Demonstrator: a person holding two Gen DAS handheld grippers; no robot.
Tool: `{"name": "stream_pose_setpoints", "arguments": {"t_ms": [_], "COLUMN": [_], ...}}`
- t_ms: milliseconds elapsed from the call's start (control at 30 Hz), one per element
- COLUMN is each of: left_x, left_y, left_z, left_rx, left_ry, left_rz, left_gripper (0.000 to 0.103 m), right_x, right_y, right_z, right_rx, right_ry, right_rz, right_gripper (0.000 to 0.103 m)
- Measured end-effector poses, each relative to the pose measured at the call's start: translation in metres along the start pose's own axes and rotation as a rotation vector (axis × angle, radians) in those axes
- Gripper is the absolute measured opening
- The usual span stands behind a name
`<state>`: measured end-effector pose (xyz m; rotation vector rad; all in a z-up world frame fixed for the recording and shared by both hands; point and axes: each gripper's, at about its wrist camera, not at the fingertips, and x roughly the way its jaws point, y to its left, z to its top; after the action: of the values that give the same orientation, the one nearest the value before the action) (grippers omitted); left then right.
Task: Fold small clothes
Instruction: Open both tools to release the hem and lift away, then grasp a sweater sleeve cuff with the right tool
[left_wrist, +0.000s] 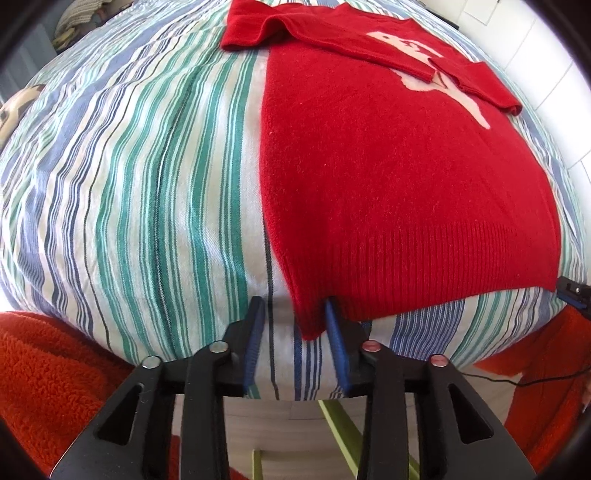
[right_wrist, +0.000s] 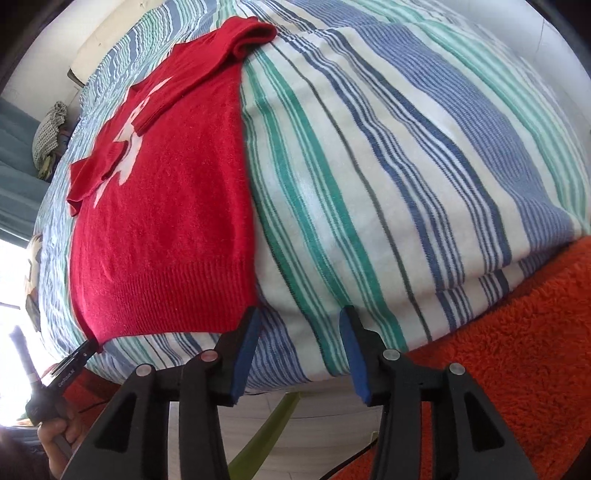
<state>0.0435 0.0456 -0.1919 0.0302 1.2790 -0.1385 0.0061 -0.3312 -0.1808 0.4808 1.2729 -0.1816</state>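
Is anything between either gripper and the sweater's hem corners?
Nothing visible. The left gripper is open around the red sweater hem corner; the right gripper is open beside the other corner, over the striped bedcover.

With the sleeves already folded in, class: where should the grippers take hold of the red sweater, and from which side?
Grip the ribbed hem at its two near corners, coming from the bed edge. The sweater lies flat with the hem nearest; both open grippers, left and right, already sit at those corners.
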Motion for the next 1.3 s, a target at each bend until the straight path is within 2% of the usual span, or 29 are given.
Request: {"name": "stream_pose_setpoints", "arguments": {"t_ms": [33, 200, 233, 267, 367, 500, 633, 967, 1300], "left_x": [-0.002, -0.020, -0.026, -0.034, -0.057, -0.071, -0.067, -0.068, -0.067], "left_y": [0.002, 0.022, 0.029, 0.037, 0.062, 0.079, 0.089, 0.065, 0.069], "left_z": [-0.002, -0.013, -0.015, -0.017, -0.017, -0.016, -0.018, -0.016, -0.015], "left_rx": [-0.003, -0.067, -0.095, -0.130, -0.243, -0.312, -0.338, -0.271, -0.290], "left_ry": [0.007, 0.020, 0.001, -0.027, -0.148, -0.237, -0.229, -0.274, -0.277], "left_rz": [0.007, -0.011, -0.032, -0.061, -0.114, -0.061, -0.038, 0.038, 0.057], "left_gripper": [0.050, 0.051, 0.055, 0.064, 0.080, 0.081, 0.081, 0.081, 0.081], "right_x": [-0.002, -0.022, -0.027, -0.032, -0.045, -0.057, -0.070, -0.067, -0.066], "right_y": [-0.002, -0.009, -0.010, -0.010, -0.008, -0.005, -0.011, -0.004, -0.002], "right_z": [0.000, 0.001, 0.001, 0.001, 0.001, -0.001, -0.002, -0.003, -0.005], "right_rx": [0.003, 0.028, 0.032, 0.035, 0.037, 0.039, 0.068, 0.041, 0.038], "right_ry": [-0.007, -0.085, -0.108, -0.134, -0.203, -0.269, -0.331, -0.330, -0.334], "right_rz": [-0.022, -0.083, -0.096, -0.107, -0.143, -0.176, -0.192, -0.187, -0.182], "right_gripper": [0.046, 0.046, 0.046, 0.046, 0.047, 0.047, 0.047, 0.048, 0.048]}}
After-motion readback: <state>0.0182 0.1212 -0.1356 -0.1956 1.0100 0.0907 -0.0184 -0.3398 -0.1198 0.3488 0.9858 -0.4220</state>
